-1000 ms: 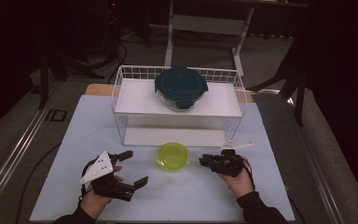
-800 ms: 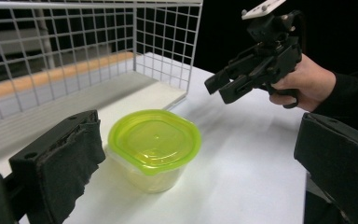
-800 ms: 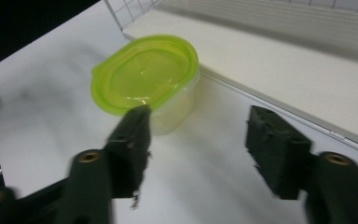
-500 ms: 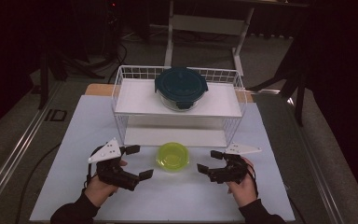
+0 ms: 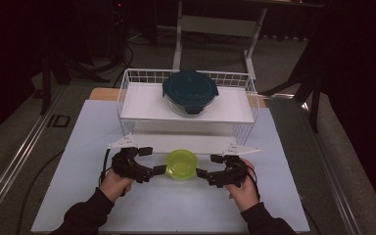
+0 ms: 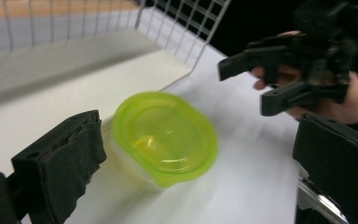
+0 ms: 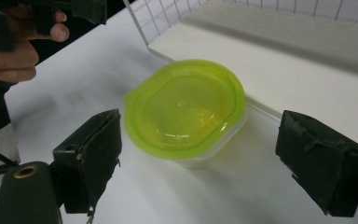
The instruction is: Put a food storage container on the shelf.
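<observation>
- High view: the small green-lidded container (image 5: 181, 164) stands on the white table (image 5: 78, 147), just in front of the wire rack (image 5: 127, 93), at 6 o'clock from the dark-lidded glass container (image 5: 190, 92) that sits on the rack's shelf
- High view: the left gripper (image 5: 149, 161) is at 9 o'clock of the green-lidded container and the right gripper (image 5: 208, 166) at 3 o'clock; both jaw sets point inward at it, one tip of each close to the rim; contact cannot be confirmed from this view
- Left gripper view: the jaws stand wide apart, and the green-lidded container (image 6: 165, 137) lies between them, nearer the left-hand pad. The picture is blurred here, so touching or just clear cannot be told. The right gripper (image 6: 270, 74) shows at 2 o'clock, held in a hand (image 6: 335, 98), with its jaws parted
- Right gripper view: the jaws are spread wide with nothing held; the green-lidded container (image 7: 186, 109) sits centred in the gap, clear of both pads. The person's other hand (image 7: 18, 51) shows at 10 o'clock
- Step in hand, as a judgement: a two-sided approach to the container, with no grasp made yet
- Next move, as a judgement: choose which gripper takes the body and which the lid, lower the pads to the clear wall below the lid rim, then close squarely so that the light tub does not slide on the smooth table
</observation>
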Motion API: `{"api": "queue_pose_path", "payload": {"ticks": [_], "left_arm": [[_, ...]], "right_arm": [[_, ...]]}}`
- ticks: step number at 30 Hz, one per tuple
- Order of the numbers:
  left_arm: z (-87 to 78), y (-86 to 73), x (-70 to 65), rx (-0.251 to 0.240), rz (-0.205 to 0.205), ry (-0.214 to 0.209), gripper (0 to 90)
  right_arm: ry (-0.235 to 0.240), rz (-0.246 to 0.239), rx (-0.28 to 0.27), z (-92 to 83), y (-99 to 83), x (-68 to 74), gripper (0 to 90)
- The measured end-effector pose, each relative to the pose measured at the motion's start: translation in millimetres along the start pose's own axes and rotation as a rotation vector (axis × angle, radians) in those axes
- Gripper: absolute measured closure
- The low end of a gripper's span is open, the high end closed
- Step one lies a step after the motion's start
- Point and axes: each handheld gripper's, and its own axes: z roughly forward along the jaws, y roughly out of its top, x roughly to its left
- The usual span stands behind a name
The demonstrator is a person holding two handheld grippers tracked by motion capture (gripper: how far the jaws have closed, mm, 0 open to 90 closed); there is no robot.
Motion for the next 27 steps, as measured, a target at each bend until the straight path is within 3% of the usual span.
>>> {"api": "queue_pose_path", "payload": {"ticks": [1,3,4,5,6,9,10,11,12,13,14,17,22,27], "left_arm": [[6.7,-0.2,6.8,0.025,-0.039,0.004,1.6],[11.4,-1.2,12.6,0.038,-0.076,-0.001,2.4],[11.4,-1.2,12.6,0.038,-0.076,-0.001,5.4],[17.0,-3.5,20.2,0.052,-0.137,-0.011,6.0],[17.0,-3.5,20.2,0.052,-0.137,-0.011,6.0],[25.5,-7.6,29.9,0.067,-0.205,-0.017,6.1],[25.5,-7.6,29.9,0.067,-0.205,-0.017,6.2],[29.4,-8.0,32.2,0.081,-0.241,0.0,8.3],[29.4,-8.0,32.2,0.081,-0.241,0.0,11.1],[33.0,-8.4,34.4,0.098,-0.294,-0.001,14.4],[33.0,-8.4,34.4,0.098,-0.294,-0.001,14.9],[39.8,-8.6,34.9,0.155,-0.342,0.017,20.2],[42.9,-9.5,36.3,0.18,-0.379,0.027,37.4],[46.2,-11.6,40.0,0.217,-0.421,0.014,54.4]], "right_arm": [[0.003,0.028,-0.005,4.1,1.3,-1.0,11.3],[-0.005,0.052,-0.003,7.3,2.6,-2.4,11.4],[0.003,0.069,0.001,8.8,3.2,-3.9,12.0],[0.018,0.089,0.009,10.3,3.9,-5.6,13.4],[0.018,0.089,0.009,10.3,3.9,-5.6,13.4],[0.008,0.146,0.013,13.2,5.2,-9.7,19.9],[0.008,0.146,0.013,13.2,5.2,-9.7,19.9],[0.002,0.169,0.023,14.5,5.6,-12.1,22.6],[0.002,0.169,0.023,14.5,5.6,-12.1,22.6],[0.0,0.198,0.044,16.4,5.3,-14.8,25.5],[0.0,0.198,0.044,16.4,5.3,-14.8,25.5],[0.006,0.265,0.08,23.3,2.9,-20.4,35.0],[-0.031,0.321,0.118,30.8,2.3,-23.9,42.8],[-0.02,0.37,0.15,35.4,1.8,-26.1,50.1]]}}
